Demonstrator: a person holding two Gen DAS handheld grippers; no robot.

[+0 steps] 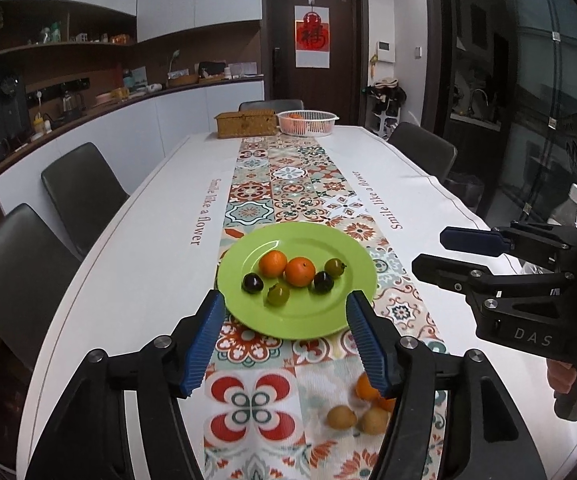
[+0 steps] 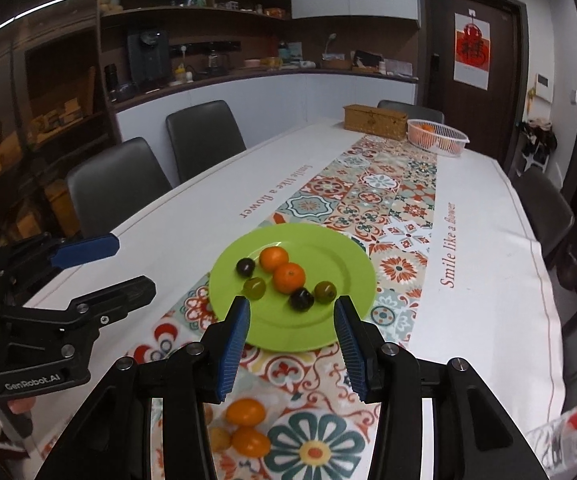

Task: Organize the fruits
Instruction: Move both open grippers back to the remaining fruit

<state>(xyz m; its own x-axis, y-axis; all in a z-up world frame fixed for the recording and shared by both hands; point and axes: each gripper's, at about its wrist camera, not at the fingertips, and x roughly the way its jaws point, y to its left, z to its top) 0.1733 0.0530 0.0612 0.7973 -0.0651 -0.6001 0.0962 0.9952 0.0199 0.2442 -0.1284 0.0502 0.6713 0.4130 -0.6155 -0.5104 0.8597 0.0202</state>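
Note:
A green plate (image 1: 308, 320) (image 2: 288, 332) sits on the patterned table runner. On it lie two oranges (image 1: 299, 271) (image 2: 288, 277), two dark plums (image 1: 323, 282) (image 2: 302, 299) and two green fruits (image 1: 278, 294) (image 2: 254, 288). Nearer to me, loose on the runner, are small orange fruits (image 1: 364, 388) (image 2: 245, 412) and brownish ones (image 1: 341, 417) (image 2: 220, 438). My left gripper (image 1: 286, 300) (image 2: 132, 264) hangs open above the plate's near edge, holding nothing. To its right, my right gripper (image 2: 291, 305) (image 1: 430, 250) is also open and empty.
A white slotted basket (image 1: 320, 130) (image 2: 454, 142) holding oranges and a wicker box (image 1: 246, 123) (image 2: 374, 120) stand at the table's far end. Dark chairs (image 1: 82, 188) (image 2: 204, 136) line the left side, another (image 1: 424, 148) the right. A hand (image 1: 564, 374) grips the right tool.

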